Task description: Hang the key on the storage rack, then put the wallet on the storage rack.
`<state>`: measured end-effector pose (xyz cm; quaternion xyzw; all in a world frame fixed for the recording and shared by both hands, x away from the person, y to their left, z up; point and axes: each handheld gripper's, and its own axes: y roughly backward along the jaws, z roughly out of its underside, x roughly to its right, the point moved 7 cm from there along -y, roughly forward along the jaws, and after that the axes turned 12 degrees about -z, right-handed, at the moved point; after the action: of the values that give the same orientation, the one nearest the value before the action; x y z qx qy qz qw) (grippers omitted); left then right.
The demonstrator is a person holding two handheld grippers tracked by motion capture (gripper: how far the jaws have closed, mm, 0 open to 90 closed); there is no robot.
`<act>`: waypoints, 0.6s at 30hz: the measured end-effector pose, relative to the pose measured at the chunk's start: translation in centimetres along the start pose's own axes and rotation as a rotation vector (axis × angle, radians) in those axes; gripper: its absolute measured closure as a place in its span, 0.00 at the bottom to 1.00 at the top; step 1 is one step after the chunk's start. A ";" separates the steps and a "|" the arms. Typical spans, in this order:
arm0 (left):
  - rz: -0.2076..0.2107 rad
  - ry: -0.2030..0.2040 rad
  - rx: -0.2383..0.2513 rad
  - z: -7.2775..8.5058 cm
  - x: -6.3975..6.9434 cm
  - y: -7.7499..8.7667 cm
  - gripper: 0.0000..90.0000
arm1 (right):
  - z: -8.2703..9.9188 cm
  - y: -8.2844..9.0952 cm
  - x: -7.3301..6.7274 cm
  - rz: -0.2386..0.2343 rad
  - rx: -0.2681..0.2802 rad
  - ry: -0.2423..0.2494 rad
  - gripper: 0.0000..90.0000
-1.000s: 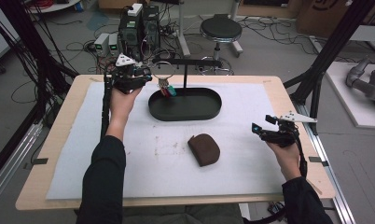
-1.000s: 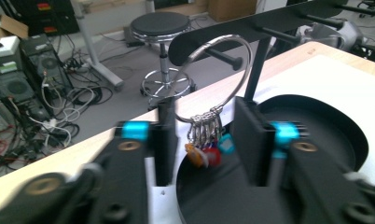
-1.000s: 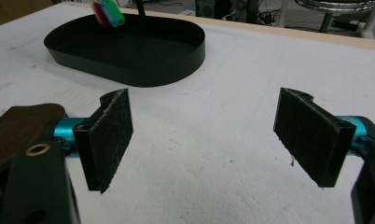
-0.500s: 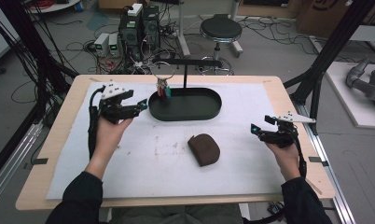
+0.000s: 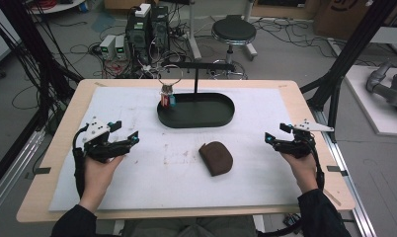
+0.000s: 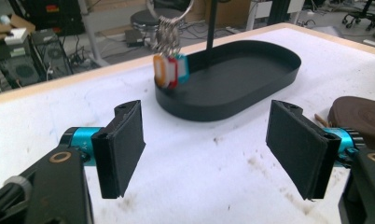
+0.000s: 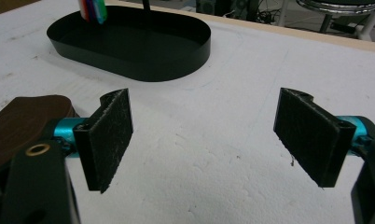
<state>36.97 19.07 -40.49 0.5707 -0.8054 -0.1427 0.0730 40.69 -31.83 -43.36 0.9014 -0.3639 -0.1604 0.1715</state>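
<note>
Our left tongs [image 5: 121, 140] have just been opening and stand wide with nothing between them, low over the white sheet [image 5: 137, 197] on the worktop. Our right tongs [image 5: 278, 138] gape empty too. Ahead of the left pair, the key bunch [image 6: 170, 70] hangs from the stand [image 5: 195, 79] over the black tray [image 5: 226, 116]. The brown pouch [image 5: 216, 158] lies between both.
</note>
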 end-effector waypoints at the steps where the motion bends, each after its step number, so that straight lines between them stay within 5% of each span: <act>1: -0.005 0.005 0.004 0.2 -0.2 0.1 0.31 | 0.0 0.0 -0.1 0.001 0.001 0.001 0.22; 18: 0.016 -0.004 0.037 0.5 0.3 -0.3 0.28 | 0.1 -0.2 -0.5 -0.003 -0.006 0.016 0.22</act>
<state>36.98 18.81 -41.09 0.5653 -0.8125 -0.1284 0.0622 40.43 -31.37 -43.40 0.9027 -0.3605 -0.1547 0.1765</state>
